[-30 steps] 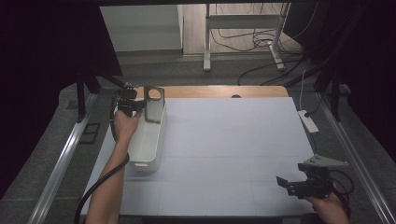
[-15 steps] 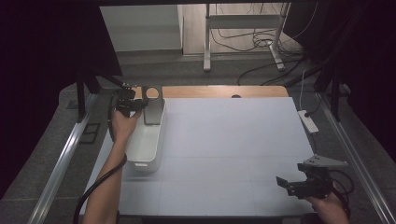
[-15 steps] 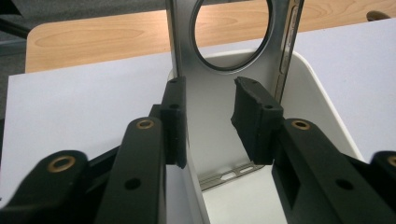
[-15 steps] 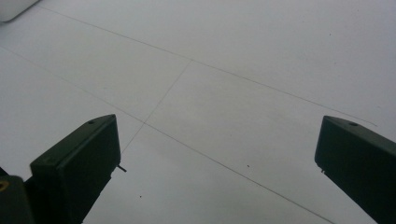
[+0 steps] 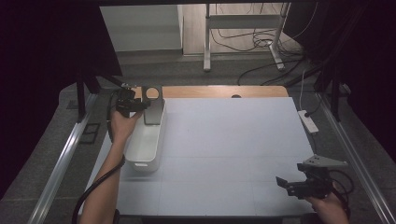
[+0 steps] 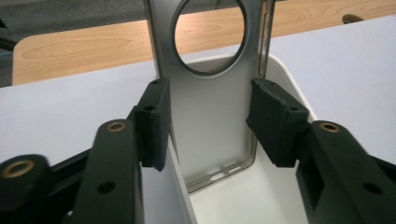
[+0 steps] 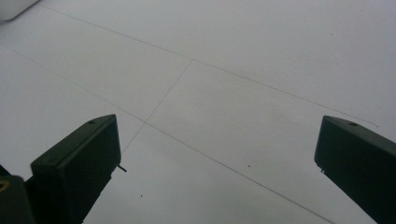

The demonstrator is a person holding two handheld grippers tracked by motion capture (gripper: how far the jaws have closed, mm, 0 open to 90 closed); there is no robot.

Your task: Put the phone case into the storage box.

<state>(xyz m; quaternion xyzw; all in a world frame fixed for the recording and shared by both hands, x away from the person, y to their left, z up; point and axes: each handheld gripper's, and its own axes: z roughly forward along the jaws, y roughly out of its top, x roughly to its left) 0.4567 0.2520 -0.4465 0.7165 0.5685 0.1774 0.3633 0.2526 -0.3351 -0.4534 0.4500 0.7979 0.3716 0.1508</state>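
At the far left corner of the surface (image 5: 233,140), we have the left hand-held gripper (image 6: 210,112) standing just in front of a grey metal plate (image 6: 210,107) with a round hole near its top. The plate stands upright in the far end of a white bin (image 5: 147,142), its lower edge down on the bin floor and its back apparently against the end wall. The jaws have just been opening: the pads (image 6: 156,121) sit on either side of the plate with a visible gap on the right, so we judge that they no longer press on it.

The risk from here is the plate tipping. It is tall, thin and nearly vertical, so if we pull the gripper back at an angle, a pad could catch an edge and drag the plate forward, letting it fall flat into the bin or slide along the smooth floor. A nudge on the bin wall could do the same, since the bin looks light.

Our right hand-held gripper (image 5: 299,186) rests wide open and empty at the near right corner, well apart from the bin.
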